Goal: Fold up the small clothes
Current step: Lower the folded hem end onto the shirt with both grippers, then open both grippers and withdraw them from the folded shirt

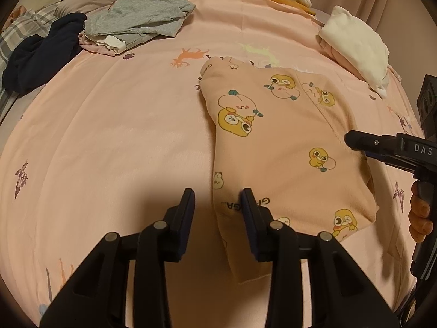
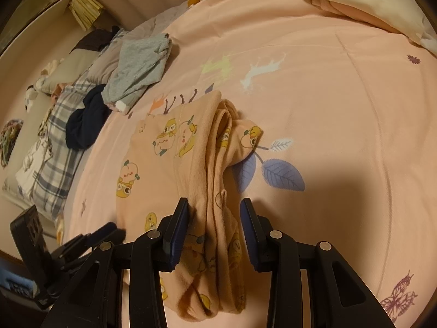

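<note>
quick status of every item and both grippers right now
left gripper: open, empty, at the garment's edge
right gripper: open, straddling the garment's folded edge
peach cartoon-print garment: partly folded, flat on the bed
grey garment: crumpled, unfolded
navy garment: crumpled, unfolded
cream garment: folded, stacked on a pink one

Warm, dim indoor light tints both views orange-pink. The fisheye lenses bend the bedspread (image 1: 123, 125) into a dome and leave dark vignetted corners. In the left wrist view a soft shadow pools under the left gripper (image 1: 217, 196); in the right wrist view a broad one spreads right of the right gripper (image 2: 214, 207). Focus is fair at centre, softer toward the rims. No glare shows.
</note>
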A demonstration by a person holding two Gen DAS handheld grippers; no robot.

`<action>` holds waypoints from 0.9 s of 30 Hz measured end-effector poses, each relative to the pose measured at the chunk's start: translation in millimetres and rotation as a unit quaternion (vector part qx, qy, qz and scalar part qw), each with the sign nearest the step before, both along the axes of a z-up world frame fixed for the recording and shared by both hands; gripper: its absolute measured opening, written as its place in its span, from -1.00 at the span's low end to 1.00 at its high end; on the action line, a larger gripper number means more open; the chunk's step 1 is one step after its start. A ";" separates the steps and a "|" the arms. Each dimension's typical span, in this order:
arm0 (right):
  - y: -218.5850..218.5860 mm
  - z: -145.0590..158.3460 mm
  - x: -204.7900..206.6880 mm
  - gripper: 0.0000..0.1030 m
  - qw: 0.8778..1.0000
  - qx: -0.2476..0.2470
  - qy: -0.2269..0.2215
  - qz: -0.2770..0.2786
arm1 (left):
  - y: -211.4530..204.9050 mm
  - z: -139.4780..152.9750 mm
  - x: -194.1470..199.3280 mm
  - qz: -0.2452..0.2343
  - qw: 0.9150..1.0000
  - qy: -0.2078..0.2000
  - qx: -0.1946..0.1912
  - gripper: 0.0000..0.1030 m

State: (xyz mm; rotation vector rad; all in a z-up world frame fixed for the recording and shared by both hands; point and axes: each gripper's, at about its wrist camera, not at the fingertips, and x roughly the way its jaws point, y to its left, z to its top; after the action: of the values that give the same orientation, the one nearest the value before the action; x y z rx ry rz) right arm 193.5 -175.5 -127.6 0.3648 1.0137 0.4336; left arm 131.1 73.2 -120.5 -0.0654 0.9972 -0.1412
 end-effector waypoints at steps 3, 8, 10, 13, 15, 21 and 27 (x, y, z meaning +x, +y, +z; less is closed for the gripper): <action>0.2 0.1 -0.1 -0.30 1.000 -0.001 0.001 0.000 | -0.2 0.2 -1.7 0.000 1.000 0.001 0.002 -0.27; -1.5 0.6 -2.3 -0.30 1.000 -0.003 0.001 0.000 | -1.2 0.3 -2.9 0.000 1.000 0.001 0.005 -0.26; -0.8 0.9 -2.0 -0.30 1.000 -0.004 0.001 0.000 | -1.1 0.0 -3.4 0.000 1.000 0.002 0.006 -0.25; -1.4 1.0 -4.4 -0.30 1.000 -0.005 0.003 0.000 | -0.7 -0.9 -5.0 0.002 1.000 0.004 0.009 -0.18; -2.5 0.9 -6.4 -0.28 1.000 -0.006 0.003 -0.001 | 0.9 -1.7 -5.8 0.002 1.000 0.005 0.009 -0.16; -1.2 1.5 -7.0 -0.27 1.000 -0.006 0.005 -0.003 | 0.0 -1.8 -7.1 0.004 1.000 0.005 0.011 -0.14; -2.2 2.1 -8.8 -0.27 1.000 -0.007 0.005 -0.005 | 0.2 -2.1 -8.1 0.004 1.000 0.006 0.013 -0.13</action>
State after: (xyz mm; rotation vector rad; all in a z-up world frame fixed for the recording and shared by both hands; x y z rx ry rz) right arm 184.7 -177.8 -125.5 0.3591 1.0239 0.4166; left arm 123.0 73.4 -122.6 -0.0473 1.0099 -0.1211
